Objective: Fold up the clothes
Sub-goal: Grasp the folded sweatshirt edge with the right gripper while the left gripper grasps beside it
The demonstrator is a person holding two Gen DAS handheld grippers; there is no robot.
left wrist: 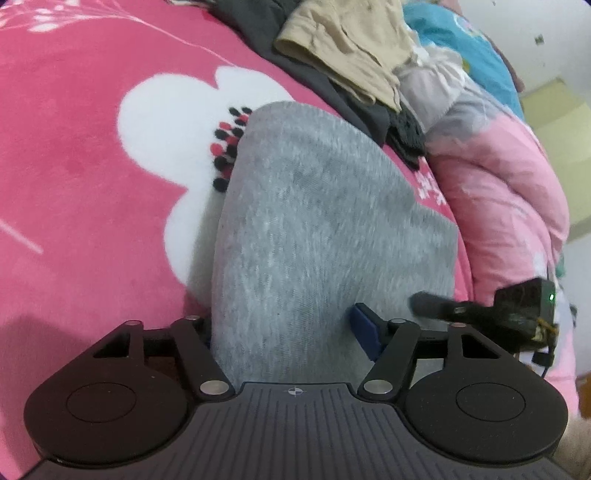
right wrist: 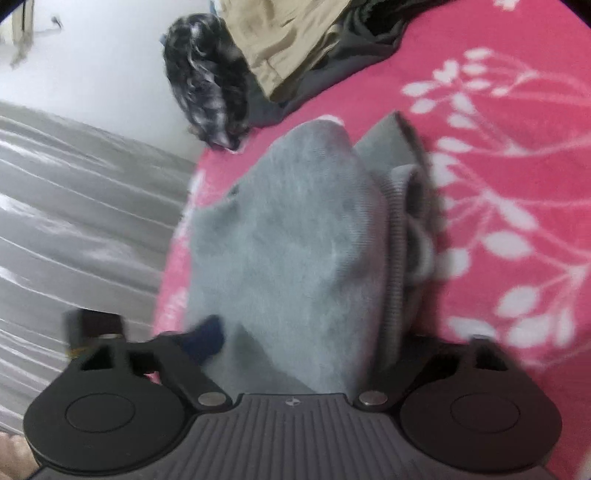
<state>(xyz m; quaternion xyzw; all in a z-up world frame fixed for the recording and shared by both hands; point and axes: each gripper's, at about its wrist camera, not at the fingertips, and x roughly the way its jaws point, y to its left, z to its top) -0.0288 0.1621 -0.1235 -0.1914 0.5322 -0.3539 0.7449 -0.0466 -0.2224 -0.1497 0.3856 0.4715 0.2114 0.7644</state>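
A grey knit garment [left wrist: 314, 236] lies over the pink flowered blanket [left wrist: 74, 166]. It fills the space between my left gripper's [left wrist: 284, 332] jaws, which stand wide apart; one blue finger pad [left wrist: 364, 332] shows at its right edge. In the right wrist view the same grey garment [right wrist: 295, 251] drapes between my right gripper's [right wrist: 295, 339] jaws, ribbed cuff at the right; a blue finger pad [right wrist: 205, 338] shows at its left. The other gripper [left wrist: 524, 306] shows at the right of the left wrist view. Fingertips are hidden by cloth, so the grip is unclear.
A pile of clothes, beige [left wrist: 343, 48], dark grey [left wrist: 258, 22] and blue [left wrist: 461, 40], lies at the far side. A pink quilt [left wrist: 509, 192] is bunched at the right. A black-and-white garment [right wrist: 207, 77] sits at the bed edge beside grey sheeting [right wrist: 74, 206].
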